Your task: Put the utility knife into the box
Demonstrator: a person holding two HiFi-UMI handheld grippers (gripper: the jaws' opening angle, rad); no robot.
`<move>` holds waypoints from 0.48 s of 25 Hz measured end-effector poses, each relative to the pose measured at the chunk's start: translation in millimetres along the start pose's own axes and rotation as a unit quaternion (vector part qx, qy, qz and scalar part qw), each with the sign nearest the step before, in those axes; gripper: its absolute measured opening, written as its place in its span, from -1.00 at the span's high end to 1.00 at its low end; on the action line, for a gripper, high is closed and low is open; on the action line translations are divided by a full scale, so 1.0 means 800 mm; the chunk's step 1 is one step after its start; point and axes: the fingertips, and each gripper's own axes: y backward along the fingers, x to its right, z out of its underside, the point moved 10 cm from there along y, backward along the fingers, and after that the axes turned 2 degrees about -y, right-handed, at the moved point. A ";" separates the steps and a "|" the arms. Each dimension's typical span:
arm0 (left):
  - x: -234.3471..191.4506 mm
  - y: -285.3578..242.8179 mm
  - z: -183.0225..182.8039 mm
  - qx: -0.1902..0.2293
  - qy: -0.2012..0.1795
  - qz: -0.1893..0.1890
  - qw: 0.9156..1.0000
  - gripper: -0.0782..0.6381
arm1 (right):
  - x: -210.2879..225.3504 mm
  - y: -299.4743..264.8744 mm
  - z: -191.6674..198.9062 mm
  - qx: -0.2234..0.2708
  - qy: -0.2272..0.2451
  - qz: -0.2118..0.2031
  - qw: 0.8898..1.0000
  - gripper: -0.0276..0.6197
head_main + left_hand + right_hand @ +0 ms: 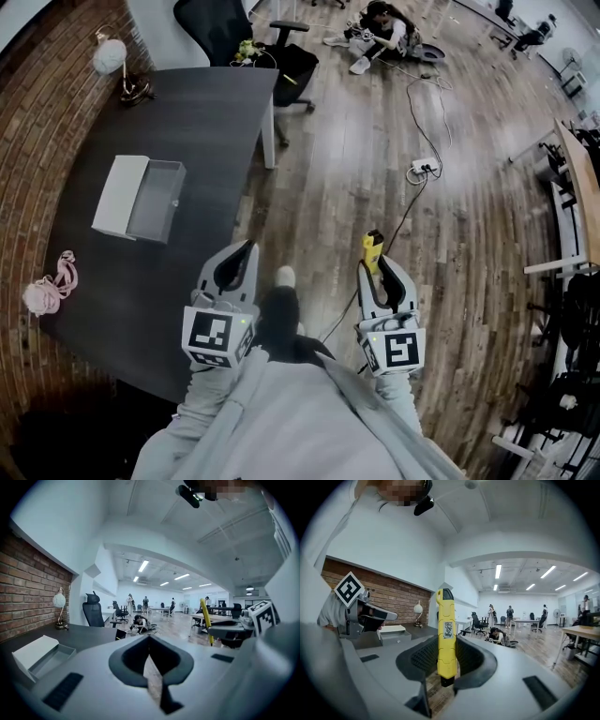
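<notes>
My right gripper is shut on a yellow utility knife, out over the wooden floor to the right of the dark table. In the right gripper view the utility knife stands upright between the jaws, its black tip up. An open grey box, its white lid beside it, sits on the table's left part, far from the knife. My left gripper hovers at the table's near right edge, shut with nothing in it. The left gripper view shows the box low at the left.
A lamp stands at the table's far corner and a pink cord bundle lies at its left edge. A black office chair stands behind the table. A power strip with cables lies on the floor; a person sits farther back.
</notes>
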 end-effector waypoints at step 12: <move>-0.086 -0.110 -0.026 0.020 0.013 0.004 1.000 0.73 | 0.025 -0.134 -0.020 -0.010 0.009 -0.003 1.000 0.53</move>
